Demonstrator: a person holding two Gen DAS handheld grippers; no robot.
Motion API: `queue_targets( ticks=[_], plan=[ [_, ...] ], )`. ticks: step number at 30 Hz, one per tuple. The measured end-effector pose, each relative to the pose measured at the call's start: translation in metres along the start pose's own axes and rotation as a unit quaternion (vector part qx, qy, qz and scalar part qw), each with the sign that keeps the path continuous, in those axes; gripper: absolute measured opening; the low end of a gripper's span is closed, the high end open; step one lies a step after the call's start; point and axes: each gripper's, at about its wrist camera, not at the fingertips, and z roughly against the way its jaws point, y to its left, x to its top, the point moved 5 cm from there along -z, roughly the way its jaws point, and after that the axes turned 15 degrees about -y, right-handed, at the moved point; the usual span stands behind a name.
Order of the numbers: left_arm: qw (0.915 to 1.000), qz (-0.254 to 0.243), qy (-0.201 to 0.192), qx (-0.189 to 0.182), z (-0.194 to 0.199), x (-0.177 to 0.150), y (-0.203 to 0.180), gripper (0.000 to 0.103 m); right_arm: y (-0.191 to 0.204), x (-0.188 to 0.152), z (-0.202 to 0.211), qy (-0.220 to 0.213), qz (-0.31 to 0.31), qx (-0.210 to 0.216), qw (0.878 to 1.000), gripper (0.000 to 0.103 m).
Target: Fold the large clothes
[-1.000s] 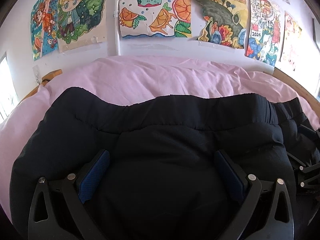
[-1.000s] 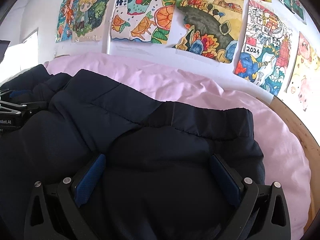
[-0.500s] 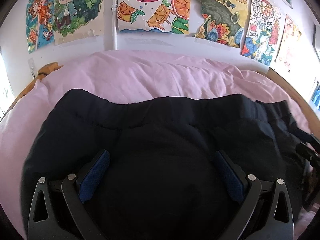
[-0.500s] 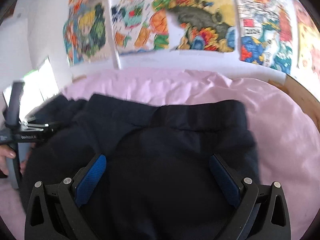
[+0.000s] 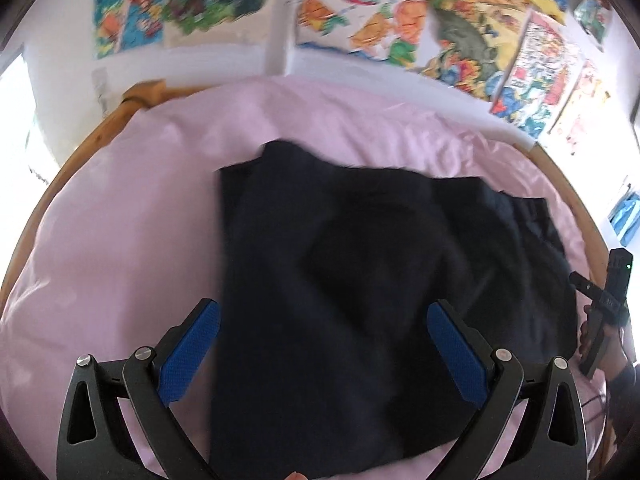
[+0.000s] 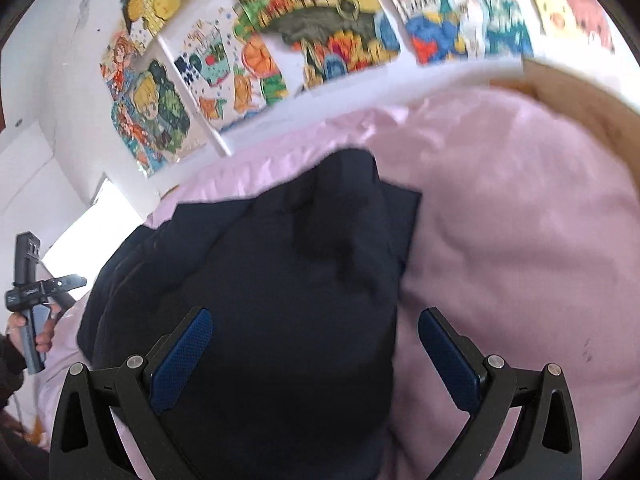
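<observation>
A dark navy padded garment (image 5: 360, 280) lies folded on the pink bedsheet (image 5: 120, 220); it also shows in the right wrist view (image 6: 280, 280). My left gripper (image 5: 324, 344) is open and empty, raised above the garment's near left part, blue pads wide apart. My right gripper (image 6: 316, 344) is open and empty, raised above the garment's near right edge. The right gripper's handle shows at the right edge of the left wrist view (image 5: 604, 308). The left gripper's handle, held by a hand, shows in the right wrist view (image 6: 32, 300).
The bed has a wooden frame (image 5: 100, 132) on the left and a wooden board (image 6: 592, 100) on the right. Colourful drawings (image 5: 400, 12) cover the white wall behind. A bright window (image 6: 92, 232) is at the left.
Both grippers have lifted and pulled back from the garment, staying open. The left view swung left and the right view swung right, so more pink sheet shows around the garment.
</observation>
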Motion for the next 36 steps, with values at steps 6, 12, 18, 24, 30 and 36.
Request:
queue_targets(
  ticks=[6,12,18,24,30,36],
  plan=[
    [0.9974,0.064,0.023,-0.025,0.001,-0.010,0.032,0.102,-0.029,-0.005,-0.035,0.051,-0.091,0.070,0.992,0.103],
    [0.9947,0.096,0.019,-0.032,-0.001,-0.006,0.043,0.102,-0.027,-0.002,-0.067,0.092,-0.085,0.108,0.986,0.103],
    [0.9982,0.051,0.016,-0.024,-0.009,-0.005,0.042,0.102,-0.028,-0.011,-0.065,0.091,-0.079,0.108,0.987,0.103],
    [0.9937,0.001,0.041,-0.104,-0.041,-0.011,0.031,0.102,-0.033,-0.021,-0.061,0.083,-0.077,0.105,0.988,0.103],
    [0.9850,0.048,0.076,-0.147,-0.088,-0.004,0.057,0.102,-0.027,-0.024,-0.067,0.090,-0.056,0.082,0.991,0.103],
    [0.9758,0.038,0.109,-0.186,-0.113,-0.001,0.057,0.102,-0.028,-0.026,-0.068,0.088,-0.056,0.079,0.991,0.103]
  ],
)
